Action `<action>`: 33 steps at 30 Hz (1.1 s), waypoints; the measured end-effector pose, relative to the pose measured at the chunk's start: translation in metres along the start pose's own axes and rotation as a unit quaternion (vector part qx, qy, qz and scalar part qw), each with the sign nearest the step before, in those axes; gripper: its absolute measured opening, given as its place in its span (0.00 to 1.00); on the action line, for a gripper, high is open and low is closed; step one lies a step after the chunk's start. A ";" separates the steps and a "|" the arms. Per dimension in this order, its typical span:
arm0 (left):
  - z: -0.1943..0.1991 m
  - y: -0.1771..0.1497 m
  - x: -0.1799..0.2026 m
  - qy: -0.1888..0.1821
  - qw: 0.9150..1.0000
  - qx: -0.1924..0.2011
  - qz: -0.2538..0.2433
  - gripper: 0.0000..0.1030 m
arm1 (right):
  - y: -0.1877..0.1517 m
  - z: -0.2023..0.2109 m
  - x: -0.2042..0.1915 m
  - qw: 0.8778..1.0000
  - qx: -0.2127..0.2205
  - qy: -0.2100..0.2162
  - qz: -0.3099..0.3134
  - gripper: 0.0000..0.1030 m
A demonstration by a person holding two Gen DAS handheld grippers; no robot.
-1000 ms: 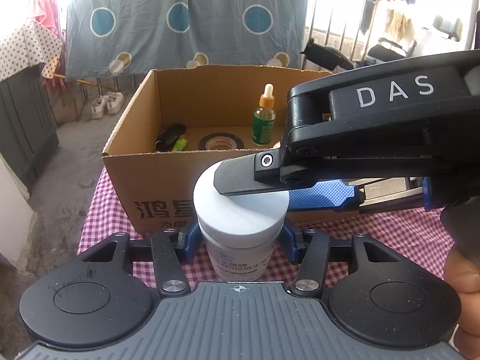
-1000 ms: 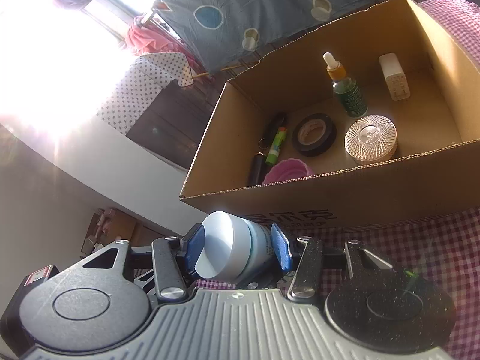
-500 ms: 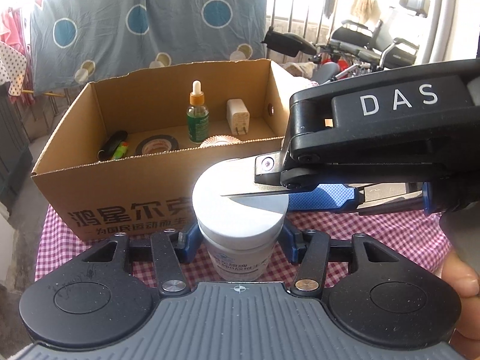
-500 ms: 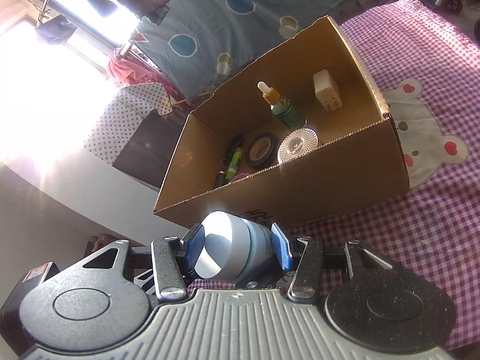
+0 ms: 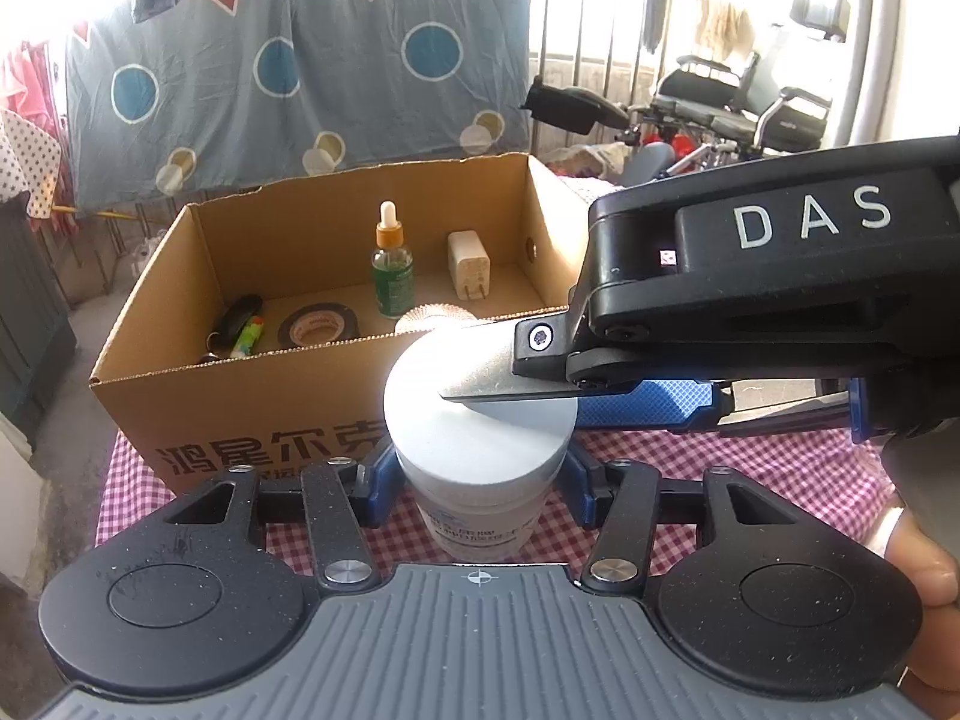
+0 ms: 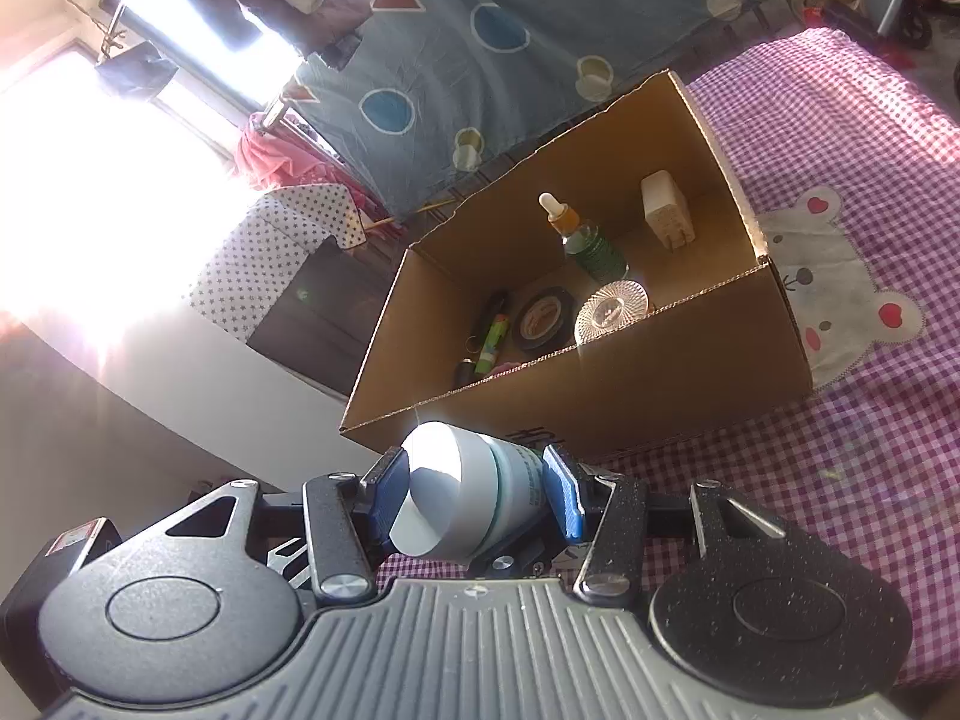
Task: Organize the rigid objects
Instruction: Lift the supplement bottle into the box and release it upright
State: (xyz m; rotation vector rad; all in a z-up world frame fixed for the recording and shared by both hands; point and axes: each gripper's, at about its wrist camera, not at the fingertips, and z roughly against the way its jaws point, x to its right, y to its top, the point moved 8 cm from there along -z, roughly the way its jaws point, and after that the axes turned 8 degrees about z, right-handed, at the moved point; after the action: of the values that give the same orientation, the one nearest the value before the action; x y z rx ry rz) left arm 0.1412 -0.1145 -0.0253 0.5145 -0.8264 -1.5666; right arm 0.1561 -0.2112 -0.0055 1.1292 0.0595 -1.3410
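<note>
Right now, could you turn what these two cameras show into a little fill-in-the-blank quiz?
1. Both grippers clamp one white ____.
2. The dropper bottle stands inside the cardboard ____.
3. The roll of black tape lies ____ on the box floor.
4. The tablecloth has a purple-and-white ____ pattern.

Missing words: jar; box; flat; checked
</note>
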 end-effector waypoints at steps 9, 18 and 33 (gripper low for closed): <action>0.028 0.034 -0.004 -0.003 0.999 0.043 -0.004 0.51 | 0.026 0.019 -0.035 0.998 0.031 0.014 0.044 0.51; 0.020 0.101 0.002 -0.030 0.997 0.066 -0.023 0.51 | 0.096 0.026 -0.050 0.995 0.057 0.016 0.085 0.51; -0.095 0.091 0.012 -0.092 0.993 -0.074 0.010 0.51 | 0.136 -0.036 0.047 0.997 -0.022 -0.048 0.057 0.52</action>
State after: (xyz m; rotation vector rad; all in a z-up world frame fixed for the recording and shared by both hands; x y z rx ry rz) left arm 0.2687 -0.1479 -0.0160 0.2567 -0.8431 -1.6588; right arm 0.2961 -0.2454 0.0291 1.0160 -0.0447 -1.2837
